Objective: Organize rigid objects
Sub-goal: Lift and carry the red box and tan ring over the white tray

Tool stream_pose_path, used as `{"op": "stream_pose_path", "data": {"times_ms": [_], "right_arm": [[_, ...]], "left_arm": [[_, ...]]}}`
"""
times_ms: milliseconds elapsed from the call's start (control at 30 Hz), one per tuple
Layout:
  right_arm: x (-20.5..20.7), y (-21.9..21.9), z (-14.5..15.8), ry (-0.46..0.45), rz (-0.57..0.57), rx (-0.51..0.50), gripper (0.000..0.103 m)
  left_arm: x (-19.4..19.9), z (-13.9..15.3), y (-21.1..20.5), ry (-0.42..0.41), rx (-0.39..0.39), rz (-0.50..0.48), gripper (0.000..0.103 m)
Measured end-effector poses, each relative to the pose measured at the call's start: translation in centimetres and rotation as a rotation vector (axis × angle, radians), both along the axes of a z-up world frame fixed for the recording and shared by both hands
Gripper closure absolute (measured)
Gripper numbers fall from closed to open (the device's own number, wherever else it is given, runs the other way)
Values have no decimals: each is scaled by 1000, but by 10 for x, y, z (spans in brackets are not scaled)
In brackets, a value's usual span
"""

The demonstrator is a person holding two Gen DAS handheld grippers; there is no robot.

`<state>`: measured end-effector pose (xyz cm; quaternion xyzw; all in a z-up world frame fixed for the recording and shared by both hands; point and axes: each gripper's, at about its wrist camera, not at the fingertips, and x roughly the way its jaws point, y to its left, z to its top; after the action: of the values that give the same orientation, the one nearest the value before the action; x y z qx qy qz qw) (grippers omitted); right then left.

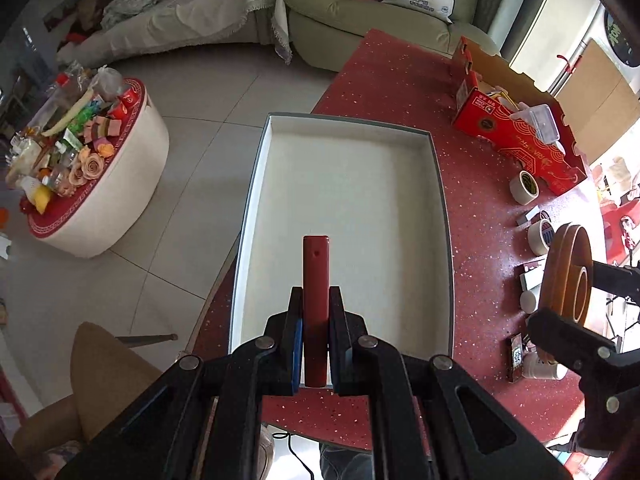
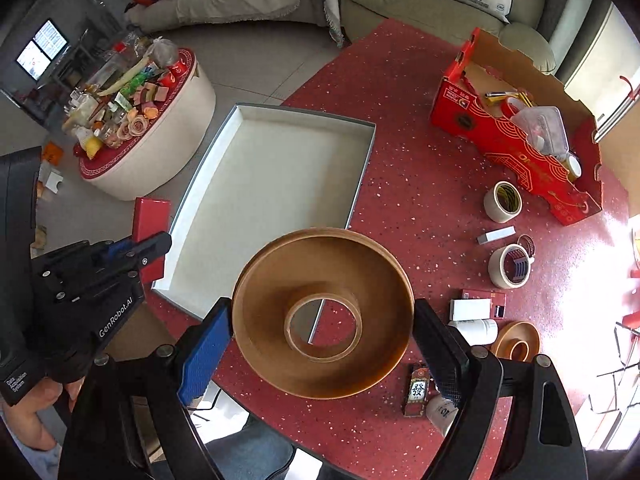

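Observation:
My left gripper [image 1: 316,308] is shut on a flat red box [image 1: 316,280], held edge-up above the near end of the empty white tray [image 1: 436,184]. The left gripper also shows in the right wrist view [image 2: 148,248] with the red box [image 2: 150,216] at the tray's [image 2: 360,168] left edge. My right gripper [image 2: 322,320] is shut on a large brown tape roll [image 2: 324,312], held above the red table near the tray's near right corner. That roll shows in the left wrist view [image 1: 568,276] at the right.
On the red table [image 2: 400,208] lie two beige tape rolls [image 2: 502,202] [image 2: 510,266], a smaller brown roll [image 2: 516,344], small boxes [image 2: 476,306], a white bottle [image 2: 474,330] and an open red carton [image 2: 516,136]. A round cluttered stool [image 2: 132,120] stands on the floor left; a sofa behind.

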<state>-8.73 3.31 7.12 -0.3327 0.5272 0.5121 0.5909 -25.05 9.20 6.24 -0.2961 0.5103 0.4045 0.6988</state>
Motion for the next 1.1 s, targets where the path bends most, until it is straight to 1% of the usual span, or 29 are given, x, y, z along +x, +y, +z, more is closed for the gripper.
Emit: {"op": "stream_pose_path", "data": {"times_ms": [133,267,667,933,1100], "right_arm": [[-11,14,-1,-4,47,3,15],[-14,24,-5,-3,67,-1,15],[-2,42,-19,5,49,-21,15],[10,66,-28,8,44,-17,15],[19,84,-39,13,45,-20,15]], "left_arm": [[-4,-3,4,5,1,23,92],[-4,-10,8,13,-9,34,92],[16,-32,19,40,-35,21,92],[28,-45,32,56,-43,17,92],[36,-55,43,69,-48,16,92]]}}
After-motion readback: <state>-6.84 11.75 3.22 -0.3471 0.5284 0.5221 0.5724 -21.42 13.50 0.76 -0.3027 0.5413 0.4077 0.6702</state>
